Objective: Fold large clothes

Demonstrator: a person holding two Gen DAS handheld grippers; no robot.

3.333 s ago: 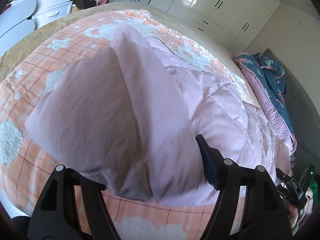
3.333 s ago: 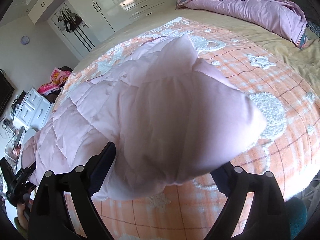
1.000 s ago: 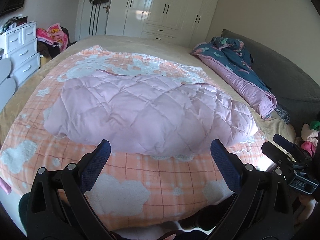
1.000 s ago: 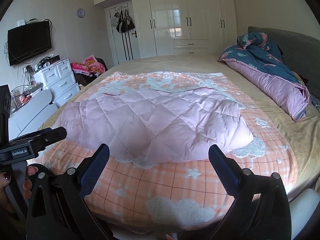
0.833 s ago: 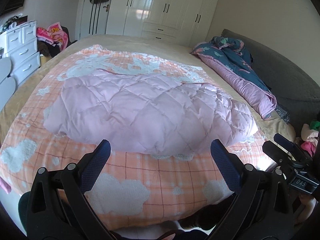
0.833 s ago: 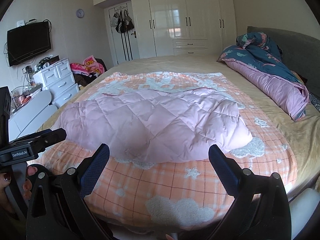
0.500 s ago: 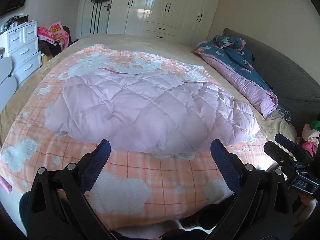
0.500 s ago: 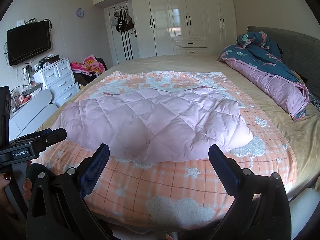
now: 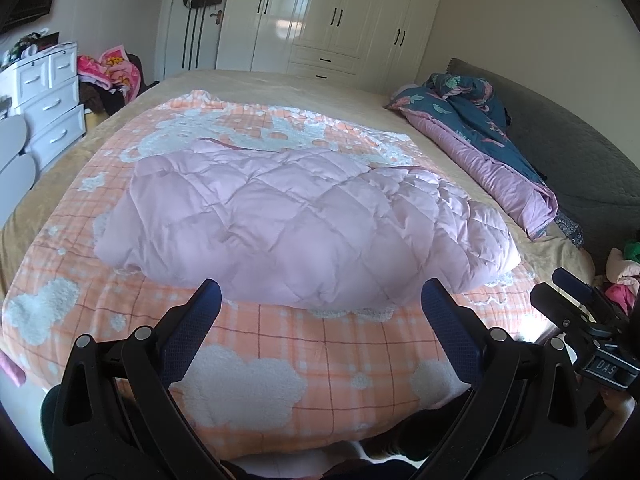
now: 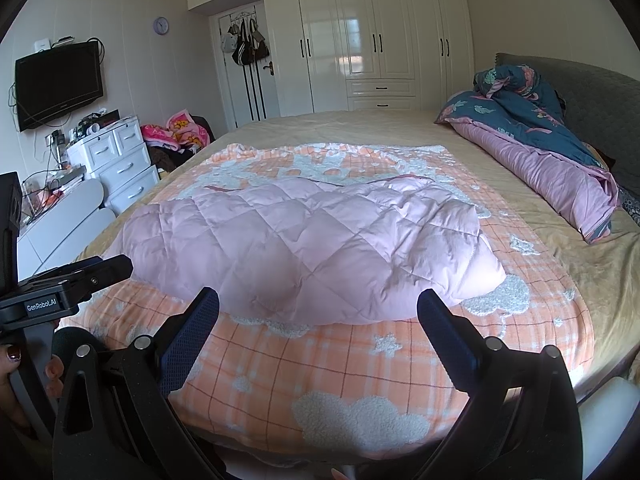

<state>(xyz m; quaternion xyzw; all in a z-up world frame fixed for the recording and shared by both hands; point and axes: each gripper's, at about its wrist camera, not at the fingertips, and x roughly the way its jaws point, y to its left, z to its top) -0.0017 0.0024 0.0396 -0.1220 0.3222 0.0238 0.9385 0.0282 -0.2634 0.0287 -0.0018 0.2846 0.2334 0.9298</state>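
Toward twelve o'clock the folded pink quilted coat rests on the bed; both my jaws spread empty, next fold needs regripping.

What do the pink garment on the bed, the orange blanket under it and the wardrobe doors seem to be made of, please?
Pink garment: likely a thin, smooth woven shell over puffy filling, given its faint sheen and diamond quilting.
Orange blanket: seemingly soft fleece or flannel, matte checked ground with raised, woolly white clouds.
Wardrobe doors: glossy white lacquer or laminate, mirroring window light; the core material is unclear.
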